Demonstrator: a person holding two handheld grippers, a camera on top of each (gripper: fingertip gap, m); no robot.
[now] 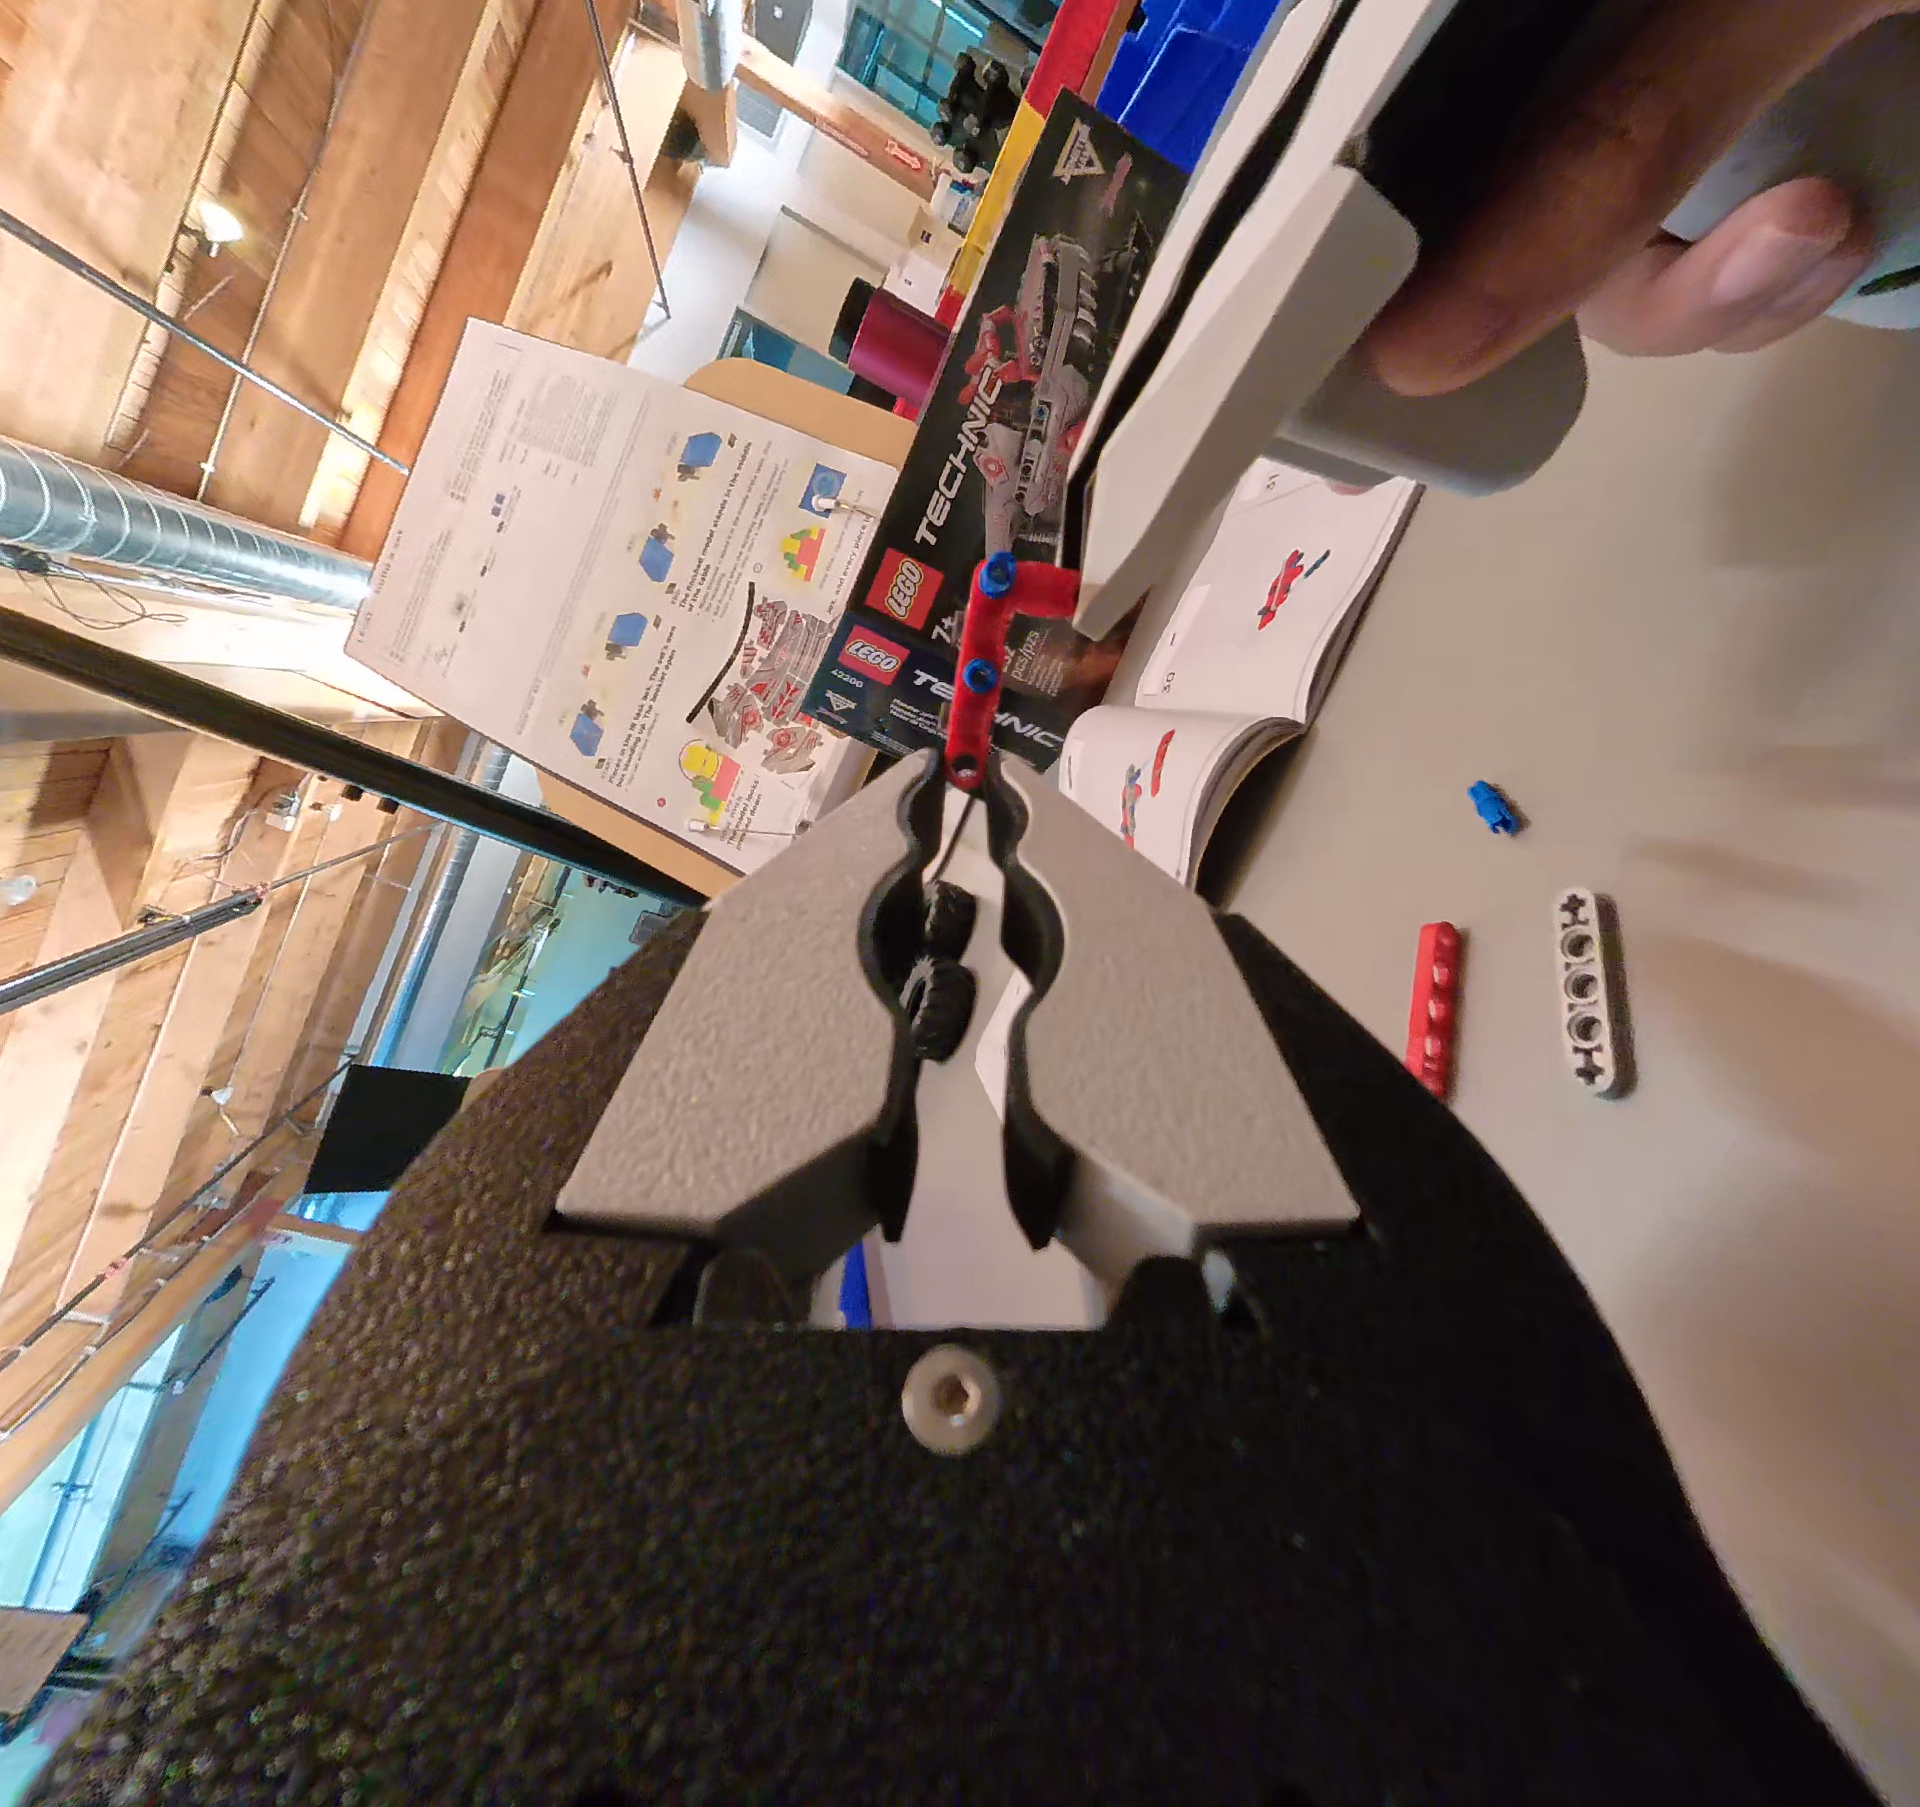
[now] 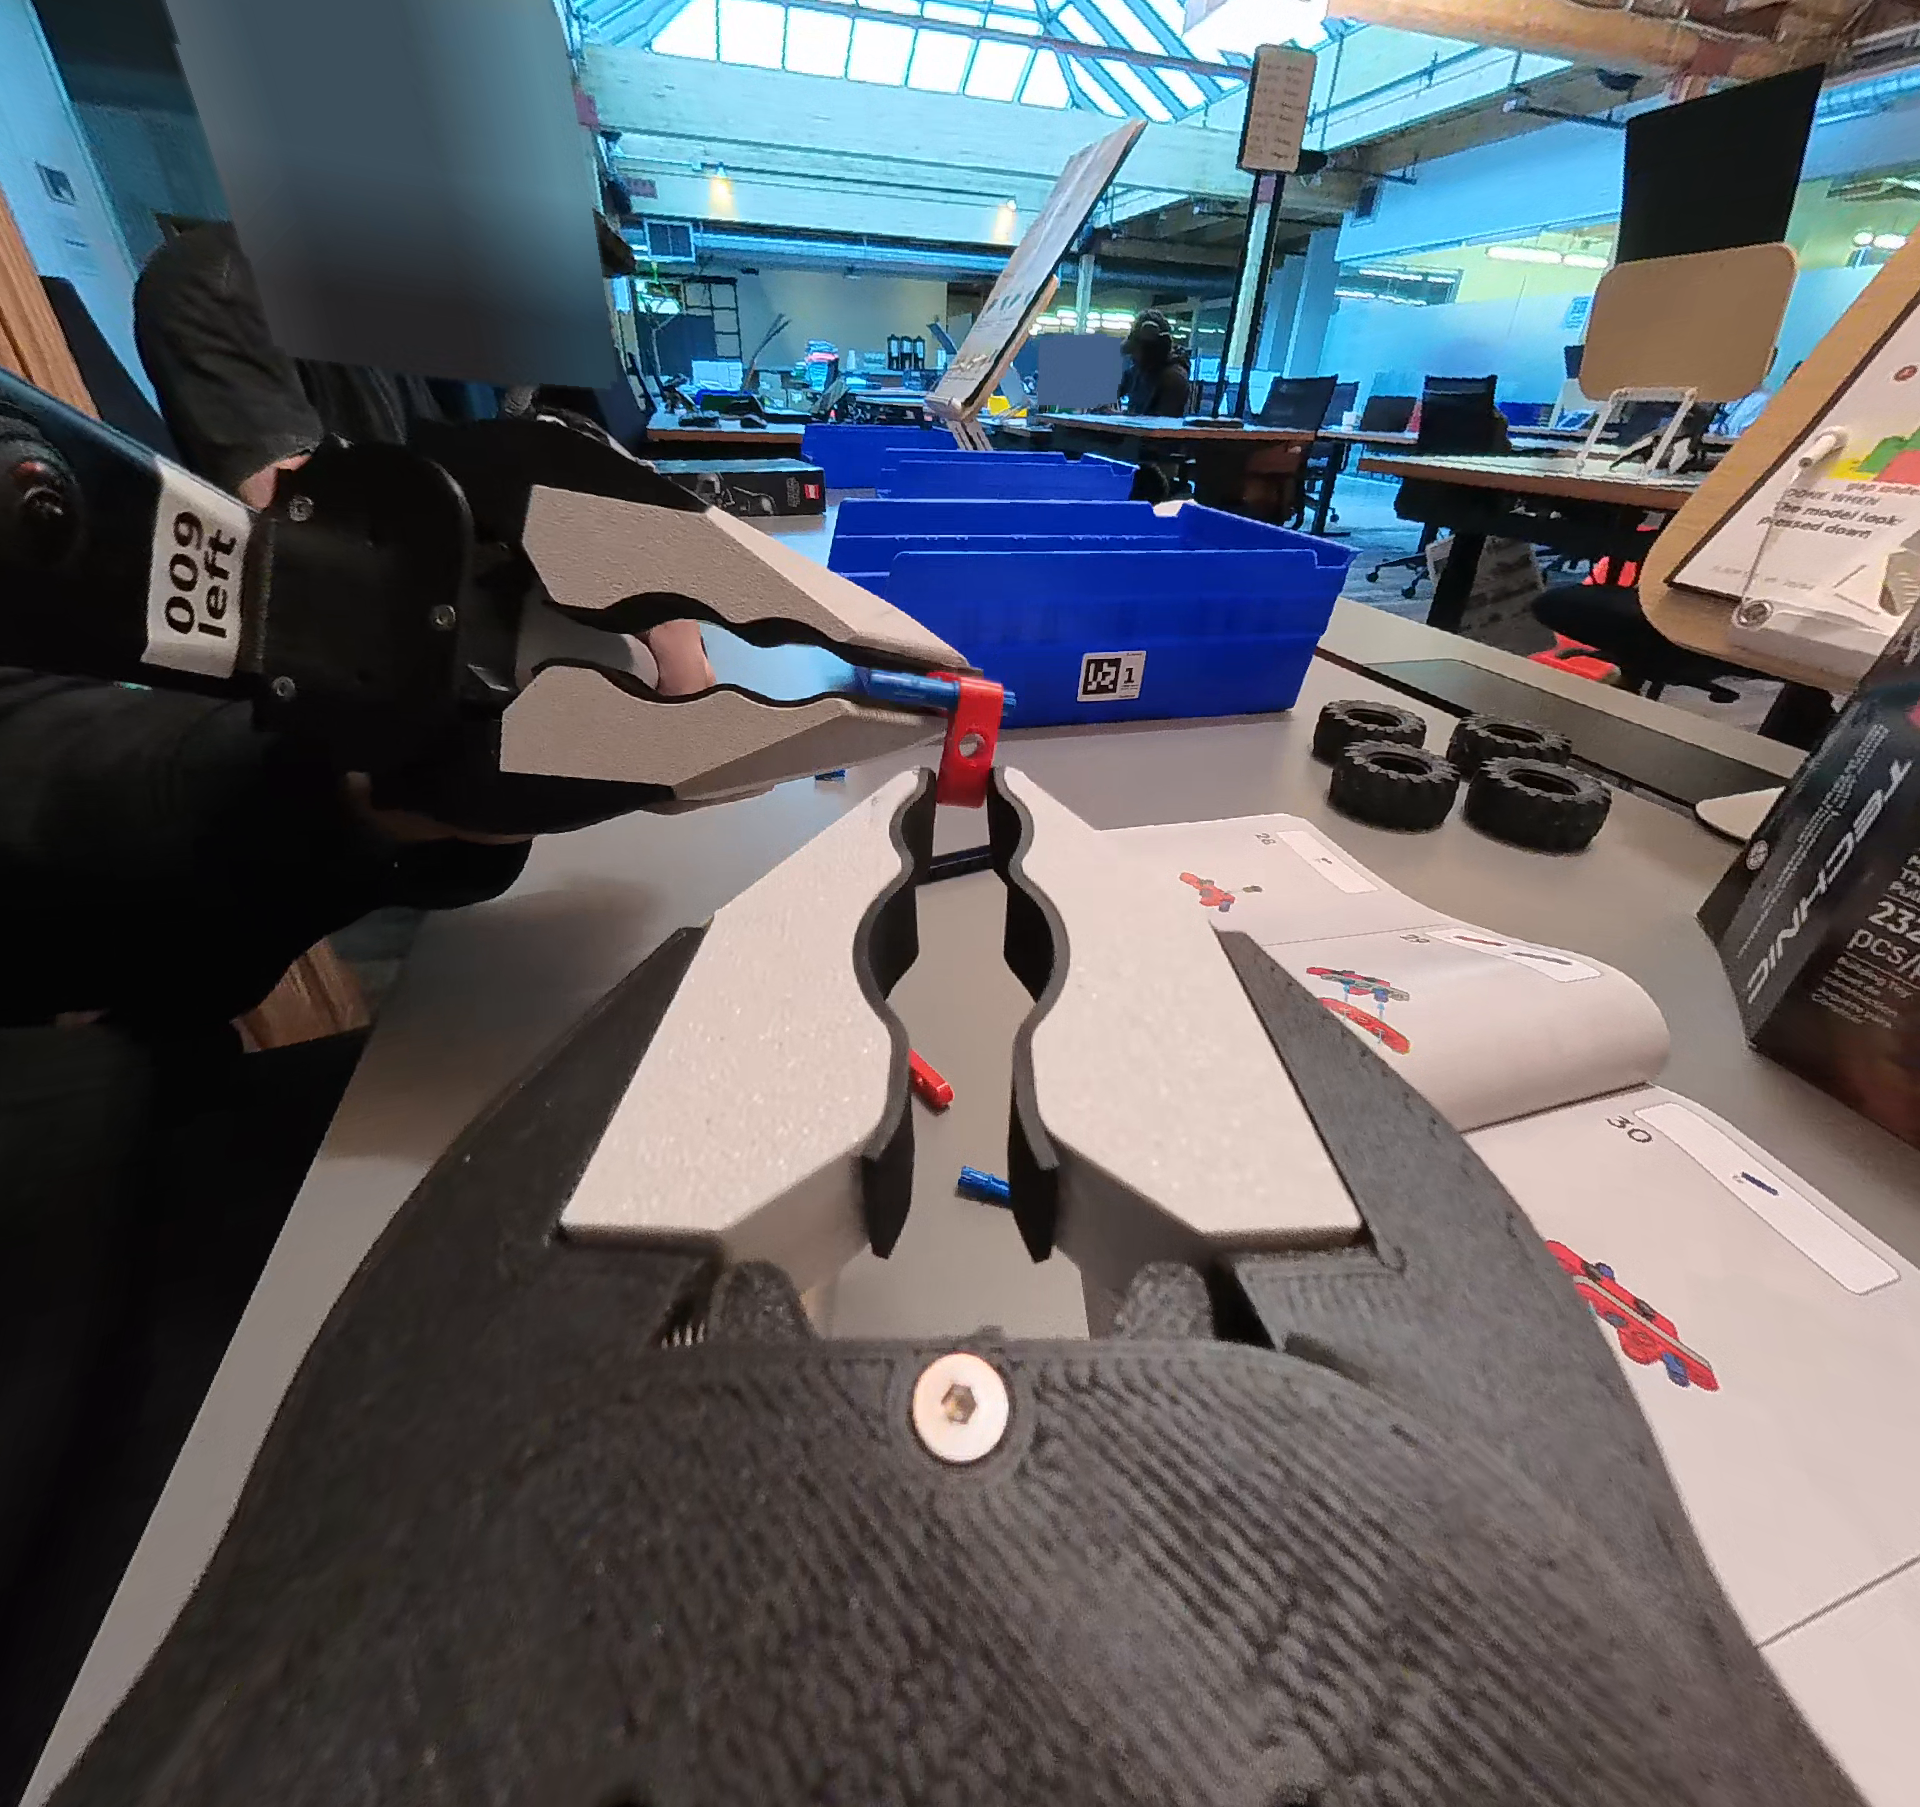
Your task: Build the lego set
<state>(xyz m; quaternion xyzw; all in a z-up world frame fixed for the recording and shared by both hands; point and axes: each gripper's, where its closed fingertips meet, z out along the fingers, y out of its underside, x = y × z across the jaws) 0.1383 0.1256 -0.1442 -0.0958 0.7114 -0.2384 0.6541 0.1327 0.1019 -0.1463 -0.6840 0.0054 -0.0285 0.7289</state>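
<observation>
I have the L-shaped red plastic lego beam with blue pins (image 1: 982, 661) pinched at both ends, left claw (image 1: 966, 778) clamped on its long arm's foot, right claw (image 2: 961, 793) clamped on the short arm, so its long axis runs straight ahead of the left tips.

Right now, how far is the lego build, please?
Early stage. Done: two blue pins sit in the red beam assembly. In hand: the left gripper and the right gripper both clamp that assembly. Left: a loose blue pin, red beam, grey beam and four tyres wait on the table.
</observation>
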